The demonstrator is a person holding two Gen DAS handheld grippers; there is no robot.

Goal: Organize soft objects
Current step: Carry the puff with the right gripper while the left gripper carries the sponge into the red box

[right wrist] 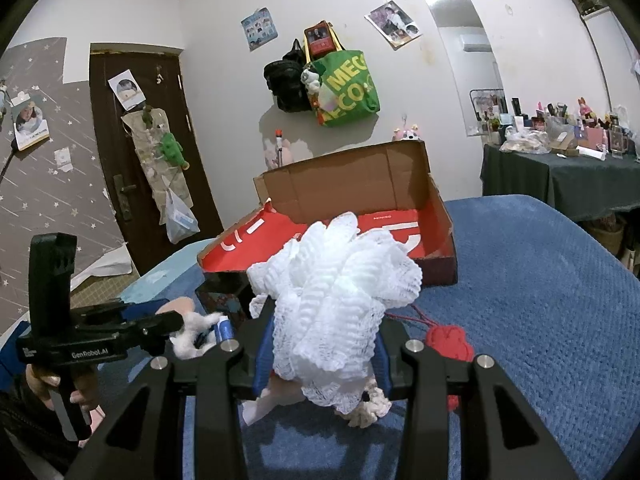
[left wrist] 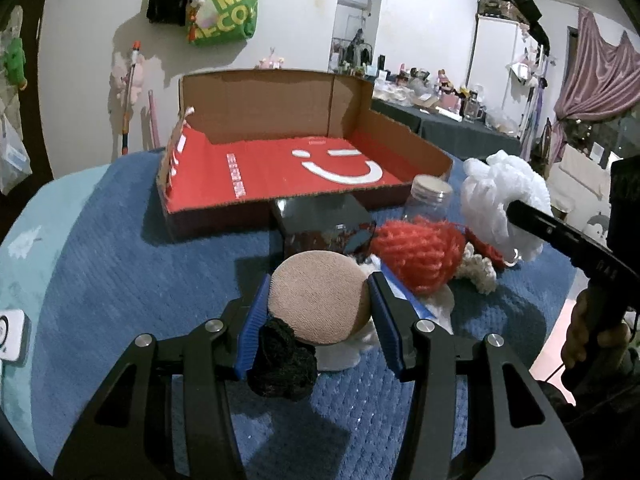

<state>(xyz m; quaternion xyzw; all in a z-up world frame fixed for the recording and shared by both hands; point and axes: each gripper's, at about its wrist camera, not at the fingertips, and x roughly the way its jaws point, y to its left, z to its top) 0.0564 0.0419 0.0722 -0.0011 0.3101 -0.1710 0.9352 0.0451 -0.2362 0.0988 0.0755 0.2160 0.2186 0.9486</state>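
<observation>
Left tool [left wrist: 318, 294]: its blue-padded fingers [left wrist: 252, 328] are clamped on a tan fabric ball [left wrist: 318, 296], one pad pressing each side. A black knitted bundle [left wrist: 282, 364] hangs from the ball's near underside, against the left pad. The ball is held just above the blue textured blanket [left wrist: 120, 264], over a white fluffy piece [left wrist: 344, 350] lying on it.

Right tool [right wrist: 324, 346]: clamped on a white mesh bath pouf [right wrist: 336, 280], which fills the gap between the pads and spills upward past them. The pouf is carried above the blanket, on the near side of the box. From the left wrist view, the same pouf [left wrist: 502, 200] sits at the tip of the right tool's black finger [left wrist: 560, 236], with the person's hand [left wrist: 584, 336] on the grip below.

Receptacle: an open cardboard box [left wrist: 280, 120] with a red printed floor rests on the blanket beyond both tools. No soft item lies inside it.

Remaining items on the blanket, between the tools and the box: a red yarn ball [left wrist: 420, 252], a cream crocheted piece [left wrist: 478, 272] just beside it, a clear jar with a lid [left wrist: 430, 196], and a dark glossy box [left wrist: 320, 224] touching the cardboard box's front wall.

Background: a green tote bag [right wrist: 346, 88] hangs on the wall.
</observation>
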